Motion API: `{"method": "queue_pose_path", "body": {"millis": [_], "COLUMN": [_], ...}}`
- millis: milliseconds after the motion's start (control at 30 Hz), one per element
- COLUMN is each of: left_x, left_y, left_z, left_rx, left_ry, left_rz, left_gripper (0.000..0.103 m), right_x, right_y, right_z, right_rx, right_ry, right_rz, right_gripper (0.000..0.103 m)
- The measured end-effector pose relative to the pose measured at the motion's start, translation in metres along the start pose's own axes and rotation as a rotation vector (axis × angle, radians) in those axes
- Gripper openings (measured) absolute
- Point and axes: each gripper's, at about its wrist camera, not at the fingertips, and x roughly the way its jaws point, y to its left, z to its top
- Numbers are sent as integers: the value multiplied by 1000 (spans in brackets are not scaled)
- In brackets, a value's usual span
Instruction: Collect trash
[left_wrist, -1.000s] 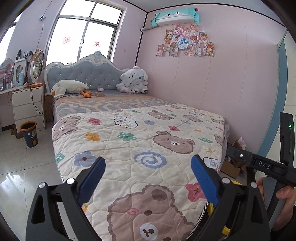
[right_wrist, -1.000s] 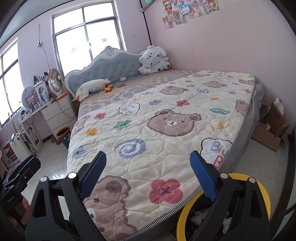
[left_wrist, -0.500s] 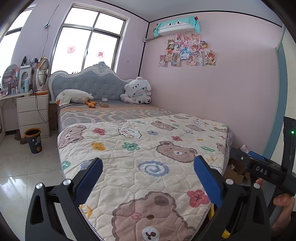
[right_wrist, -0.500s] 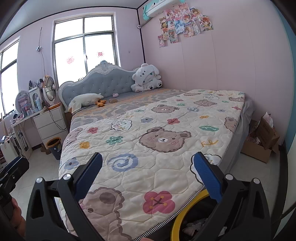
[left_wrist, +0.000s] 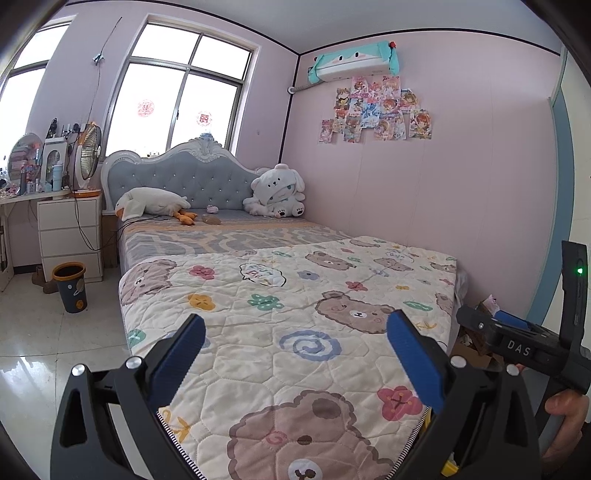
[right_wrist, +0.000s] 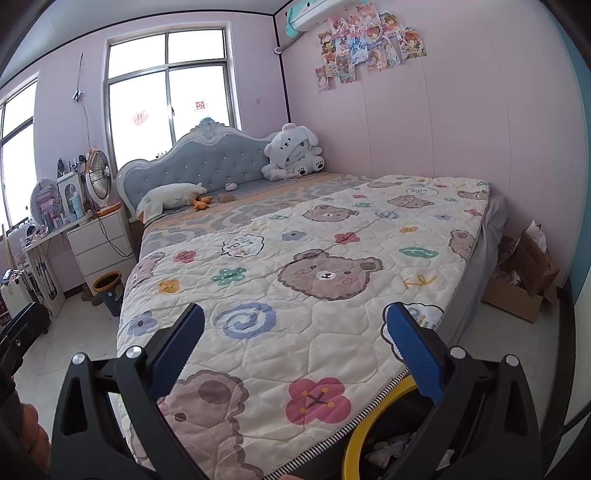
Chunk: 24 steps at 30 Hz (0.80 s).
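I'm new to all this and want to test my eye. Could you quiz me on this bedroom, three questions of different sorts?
1. True or false: both grippers, left and right, are open and hold nothing.
2. Which bin shows crumpled trash inside? A) the yellow-rimmed bin at the foot of the bed B) the dark bin by the drawers
3. Fill in: between the bed and the wall sits an open cardboard ____.

Key: 1 true; 2 A; 3 box.
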Motion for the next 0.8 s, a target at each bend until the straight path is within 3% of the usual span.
{"method": "queue_pose_path", "body": {"millis": [800], "left_x": [3], "left_y": [1], "left_z": [0], "left_rx": [-9], "left_ry": [15], "left_rz": [-2], "left_gripper": [95], "right_x": [9], "right_y": [-1], "right_z": [-4], "right_rx": [4], "right_ry": [21], "right_rz": [9], "right_gripper": [95]}}
